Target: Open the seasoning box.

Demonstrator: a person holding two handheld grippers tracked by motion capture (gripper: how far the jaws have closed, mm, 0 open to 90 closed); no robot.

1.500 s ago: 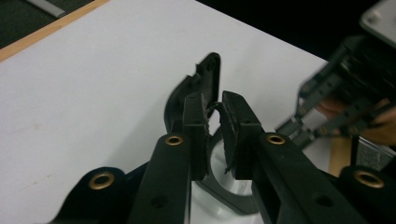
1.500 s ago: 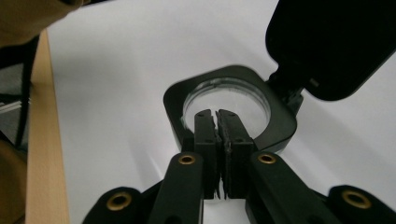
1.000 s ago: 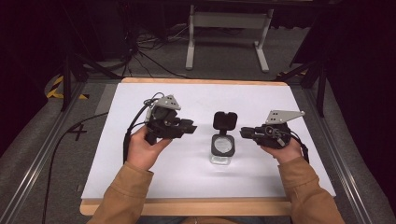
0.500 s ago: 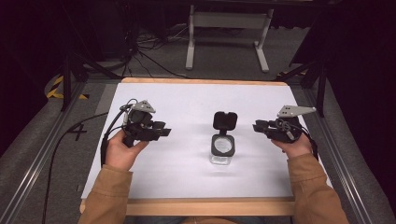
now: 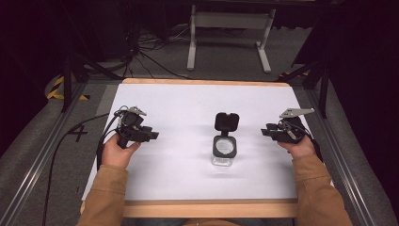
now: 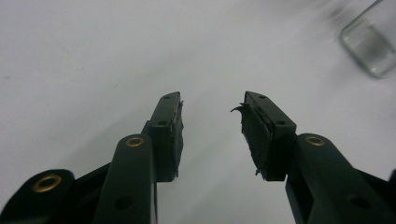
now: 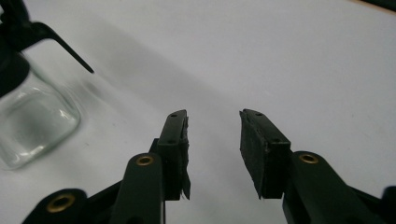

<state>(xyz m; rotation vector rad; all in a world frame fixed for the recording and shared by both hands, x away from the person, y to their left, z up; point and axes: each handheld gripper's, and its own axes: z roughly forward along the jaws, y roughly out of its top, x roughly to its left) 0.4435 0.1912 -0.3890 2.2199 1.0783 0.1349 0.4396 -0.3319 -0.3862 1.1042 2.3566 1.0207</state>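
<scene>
Two hand-held grippers stand well apart on either side of a small clear glass jar [image 5: 225, 151] whose black flip lid [image 5: 226, 121] hangs open behind it, near the middle of the white counter [image 5: 188, 99]. A second ago both grippers were close beside the jar; since then the hands have drawn outward and down, the left gripper [image 5: 149, 135] toward the counter's left edge, the right gripper [image 5: 266, 132] toward its right edge. Both sets of jaws have just been opening and now stand wide apart with nothing between them, as each gripper view shows: bare white counter lies between the pads, and the jar sits off to one side, top right in the left gripper view [image 6: 371, 44], far left in the right gripper view [image 7: 32, 121]. The jar stands upright, untouched, lid open; the work on it looks finished or paused.
</scene>
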